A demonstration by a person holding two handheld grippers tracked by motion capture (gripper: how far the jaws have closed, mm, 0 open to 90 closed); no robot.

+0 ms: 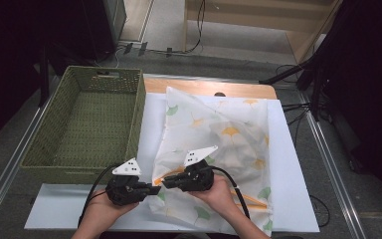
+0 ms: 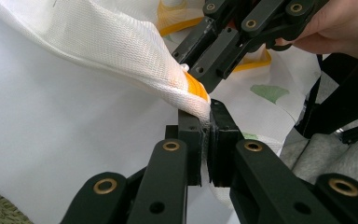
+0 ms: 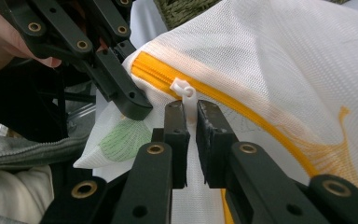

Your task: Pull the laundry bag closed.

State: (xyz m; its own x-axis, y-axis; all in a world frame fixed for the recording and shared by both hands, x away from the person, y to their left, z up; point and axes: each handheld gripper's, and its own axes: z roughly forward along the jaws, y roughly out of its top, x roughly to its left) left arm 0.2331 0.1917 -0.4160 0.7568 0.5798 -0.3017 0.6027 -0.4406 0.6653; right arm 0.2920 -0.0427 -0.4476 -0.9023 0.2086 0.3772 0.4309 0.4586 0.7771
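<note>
High view: a white mesh laundry bag (image 1: pixel 219 149), printed with green and orange leaves, is laid flat on a white sheet (image 1: pixel 288 199) covering the table, just right of a green woven basket (image 1: pixel 87 124). Two hands are seen at the bottom edge. The left gripper (image 1: pixel 154 189) and the right gripper (image 1: pixel 160 182) are pointed at each other at the bag's near left corner.

Left gripper view: the left gripper (image 2: pixel 205 140) is closed on a folded corner of the mesh bag (image 2: pixel 121 42), beside an orange zipper (image 2: pixel 196 88). The right gripper is seen just beyond.

Right gripper view: the jaws of the right gripper (image 3: pixel 191 128) are nearly closed, with the white zipper pull (image 3: pixel 182 88) at their tips; whether it is pinched cannot be told. The orange zipper (image 3: pixel 242 105) is curved across the mesh.
</note>
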